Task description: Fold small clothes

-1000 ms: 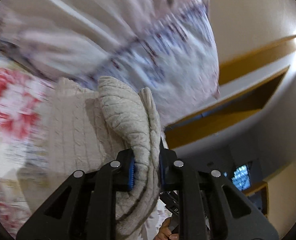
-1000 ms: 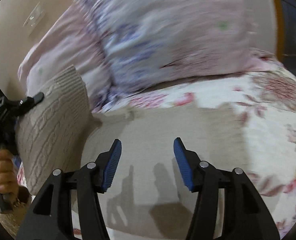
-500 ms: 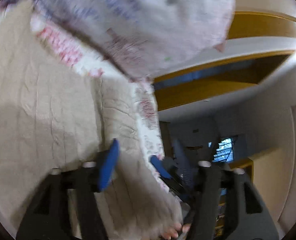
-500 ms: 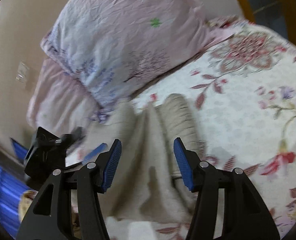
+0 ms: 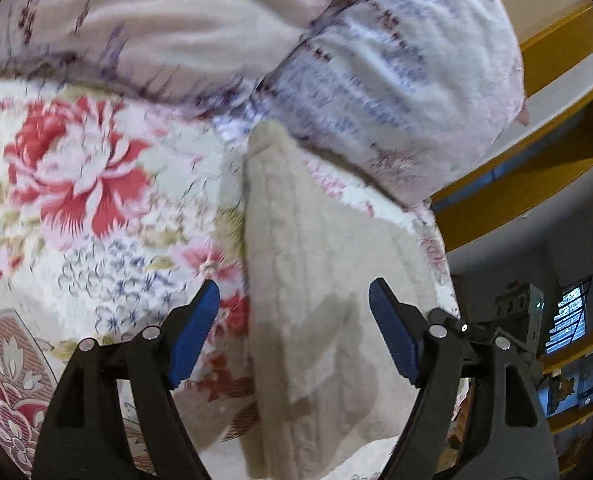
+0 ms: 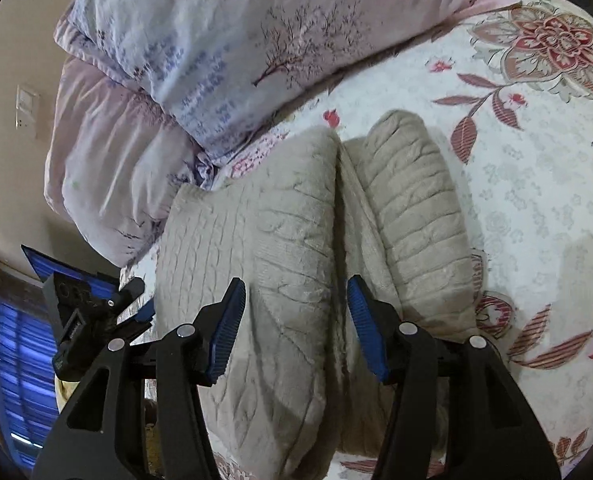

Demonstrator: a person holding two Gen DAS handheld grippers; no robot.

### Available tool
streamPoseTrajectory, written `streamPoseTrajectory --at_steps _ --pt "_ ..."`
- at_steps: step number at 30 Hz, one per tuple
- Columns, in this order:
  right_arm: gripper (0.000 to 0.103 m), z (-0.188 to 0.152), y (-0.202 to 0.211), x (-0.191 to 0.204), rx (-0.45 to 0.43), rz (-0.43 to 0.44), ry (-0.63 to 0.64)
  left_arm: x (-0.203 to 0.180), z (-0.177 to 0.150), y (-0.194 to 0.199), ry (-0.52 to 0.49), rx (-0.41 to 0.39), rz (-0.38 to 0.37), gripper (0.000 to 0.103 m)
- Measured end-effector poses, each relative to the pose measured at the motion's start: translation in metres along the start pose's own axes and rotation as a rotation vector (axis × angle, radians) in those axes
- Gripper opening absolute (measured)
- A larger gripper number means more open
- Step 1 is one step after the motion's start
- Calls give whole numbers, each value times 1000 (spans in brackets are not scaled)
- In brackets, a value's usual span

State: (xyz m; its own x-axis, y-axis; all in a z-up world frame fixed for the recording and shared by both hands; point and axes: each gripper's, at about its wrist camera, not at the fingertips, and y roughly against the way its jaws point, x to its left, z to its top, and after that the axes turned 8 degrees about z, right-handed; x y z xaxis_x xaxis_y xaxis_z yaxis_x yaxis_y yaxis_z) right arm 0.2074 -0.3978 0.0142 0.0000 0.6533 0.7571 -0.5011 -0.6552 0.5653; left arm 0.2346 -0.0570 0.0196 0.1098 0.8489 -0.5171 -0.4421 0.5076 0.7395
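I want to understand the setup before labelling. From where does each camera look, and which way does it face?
Left wrist: sits behind the open left gripper, looks along its fingers over the beige knit garment and flowered bedsheet toward the pillows; no hand shows.
Right wrist: sits behind the open right gripper, looks down on the same garment, folded in two lobes; the left gripper shows at the left edge.
Shared: garment, bedsheet, pillows.

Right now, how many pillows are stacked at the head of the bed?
2. A blue-and-lilac printed pillow lies on top, and a plain pink pillow sits under it toward the wall. Both lie just beyond the beige knit garment. More may be hidden out of frame.
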Motion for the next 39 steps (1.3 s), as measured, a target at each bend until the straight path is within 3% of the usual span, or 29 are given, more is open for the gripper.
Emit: streamPoseTrajectory --at_steps 1,6,8,10,16,21,25,28,30,33,35,37,39 --pt "45 1 -4 -1 10 15 -6 -1 -1 -5 -3 13 1 77" --pt "37 9 -22 -3 13 46 -20 -2 -8 -14 -28 47 -11 77" --pt "23 13 -26 -3 5 30 -10 -5 -8 -14 -32 49 -8 77" --pt "20 14 -22 8 -25 15 43 -5 -8 -12 -26 48 -7 79" --pt "19 8 27 57 -215 -70 265 -4 -9 -5 -19 35 -28 81" --pt "19 6 28 32 -197 -225 240 -16 -14 -10 -59 51 -27 81" --pt "19 3 42 16 -252 -187 208 -22 -18 -16 -85 65 -28 81" --pt "19 3 36 6 -227 -201 193 -23 -20 -19 -94 78 -29 81" --pt "19 -1 40 12 -270 -157 246 -24 -21 -19 -101 73 -31 81" --pt "25 4 30 9 -232 -234 247 -24 -22 -22 -98 82 -29 81" --pt "39 8 26 -4 -191 -278 173 -24 -25 -22 -96 96 -38 81" --pt "54 7 37 -20 -205 -230 80 -24 -29 -20 -103 100 -44 80" --pt "60 1 51 -25 -231 -198 55 -25 -33 -18 -107 109 -53 79"
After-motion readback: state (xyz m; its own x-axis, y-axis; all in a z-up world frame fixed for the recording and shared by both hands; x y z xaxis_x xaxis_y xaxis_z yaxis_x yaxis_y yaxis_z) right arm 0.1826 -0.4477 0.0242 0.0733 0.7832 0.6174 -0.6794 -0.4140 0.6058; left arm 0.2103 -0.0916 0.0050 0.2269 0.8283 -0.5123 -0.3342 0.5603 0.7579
